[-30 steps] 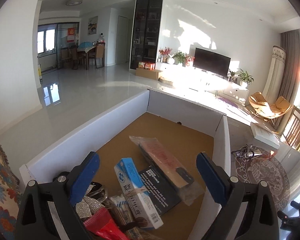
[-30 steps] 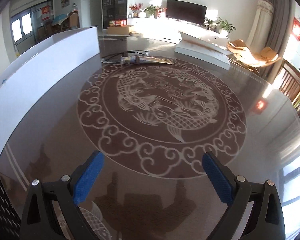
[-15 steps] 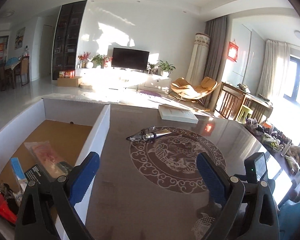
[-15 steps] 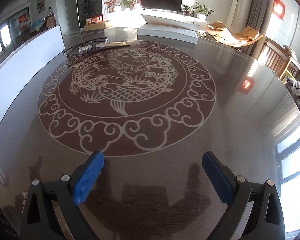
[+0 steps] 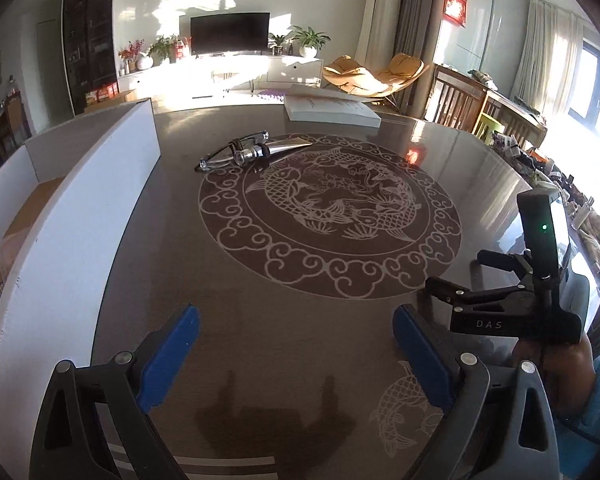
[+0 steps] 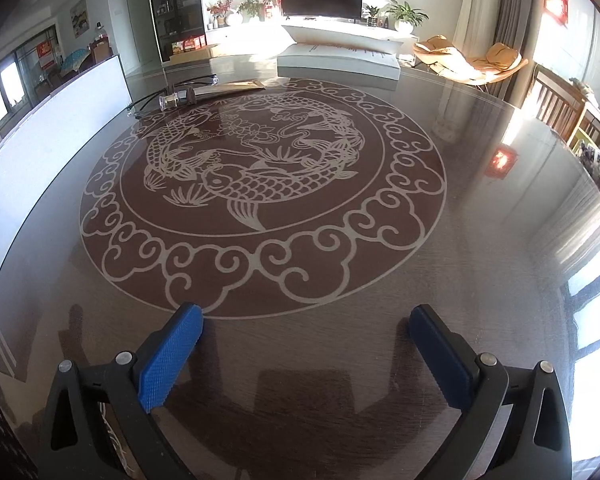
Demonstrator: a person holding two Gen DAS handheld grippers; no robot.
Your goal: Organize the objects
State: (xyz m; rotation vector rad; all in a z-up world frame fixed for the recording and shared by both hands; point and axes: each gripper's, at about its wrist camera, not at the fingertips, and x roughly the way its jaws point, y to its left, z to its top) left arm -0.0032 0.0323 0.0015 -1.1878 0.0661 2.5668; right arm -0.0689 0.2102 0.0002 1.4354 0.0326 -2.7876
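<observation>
A silver tube with a clear cap (image 5: 274, 149) and a pair of glasses (image 5: 228, 153) lie together on the far left of the round table (image 5: 300, 340). In the right wrist view the tube (image 6: 204, 94) and glasses (image 6: 168, 94) show at the far left too. A white box (image 5: 72, 216) stands along the table's left side; its contents are mostly hidden. My left gripper (image 5: 296, 356) is open and empty above the near table edge. My right gripper (image 6: 306, 354) is open and empty, and its body (image 5: 512, 312) shows at the right of the left wrist view.
A white flat box (image 5: 328, 110) lies at the table's far edge, beyond a fish-and-cloud medallion (image 6: 260, 184) in the middle. A hand (image 5: 560, 364) holds the right gripper's handle. Wooden chairs (image 5: 460, 100) stand at the far right.
My left gripper has swung right, from over the box's contents to over the table. The right gripper's view has also turned right, so the medallion is now centred.
</observation>
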